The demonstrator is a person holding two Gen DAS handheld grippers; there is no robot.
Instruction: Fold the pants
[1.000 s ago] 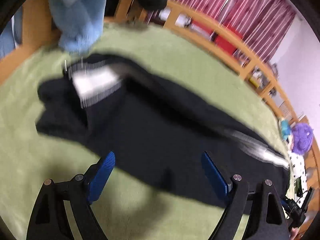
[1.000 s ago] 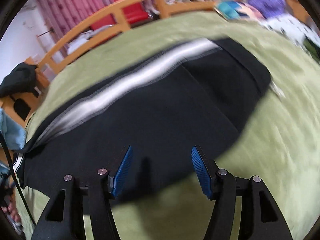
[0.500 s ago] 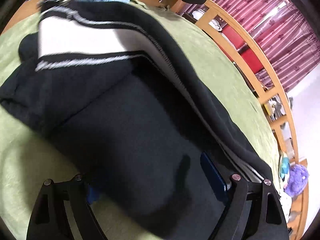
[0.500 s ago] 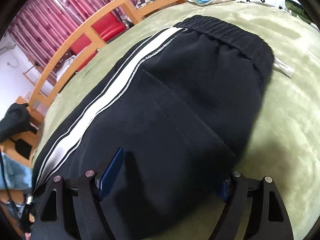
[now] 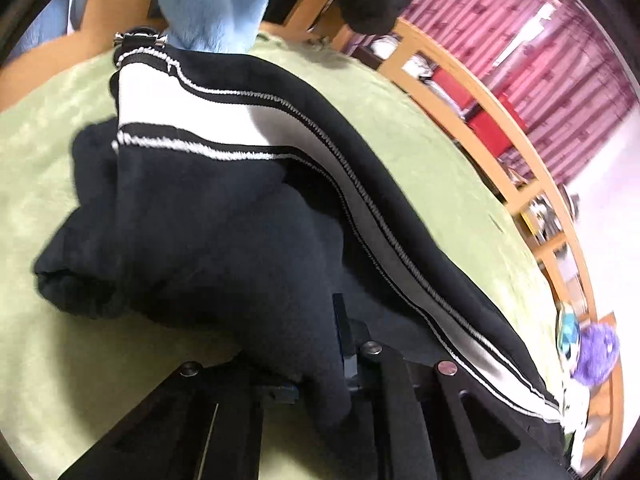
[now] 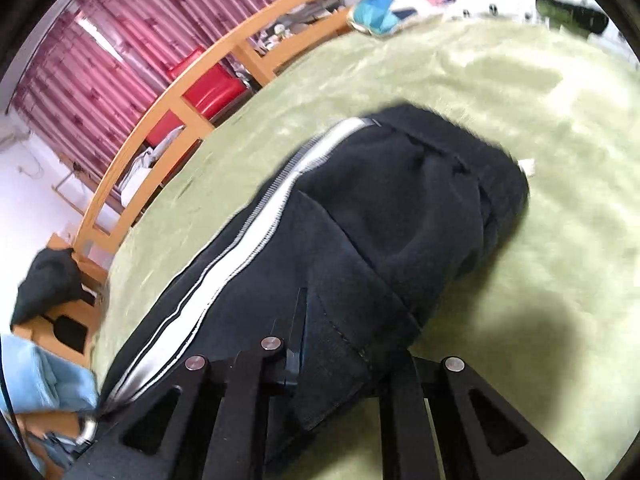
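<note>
**Ana:** Bed (image 6: pixel 520 92) first, since it fills both views: a green fleecy cover with a wooden rail (image 6: pixel 132 160) along the far side. Black pants (image 5: pixel 208 220) with a white side stripe (image 5: pixel 360 196) lie stretched across it, leg hems toward the blue cloth (image 5: pixel 208 4) at one end, waistband (image 6: pixel 472 168) at the other.

**Ben:** How far along does the folding look?

**Ana:** Early, I'd judge. The two legs seem laid one over the other lengthwise, so the first fold may be done. The long way is still unfolded, and the hem end is bunched and rumpled, not squared.

**Ben:** And the tools?

**Ana:** Both are clamped narrow on fabric. The left tool (image 5: pixel 340 364) pinches the near edge of the pants at the leg end; cloth bulges over its fingers. The right tool (image 6: pixel 320 360) grips the near edge toward the waist, fabric rising between its arms.

**Ben:** So what's left?

**Ana:** Probably lifting that edge, smoothing it, then bringing hems to waistband once or twice. That's my reading, not something shown.

**Ben:** Any containers?

**Ana:** None that I can name with contents. Shelves behind the rail hold clutter too blurred to identify. A purple plush (image 5: pixel 596 352) and a blue patterned cushion (image 6: pixel 376 16) sit loose by the head of the bed, not inside anything.
</note>
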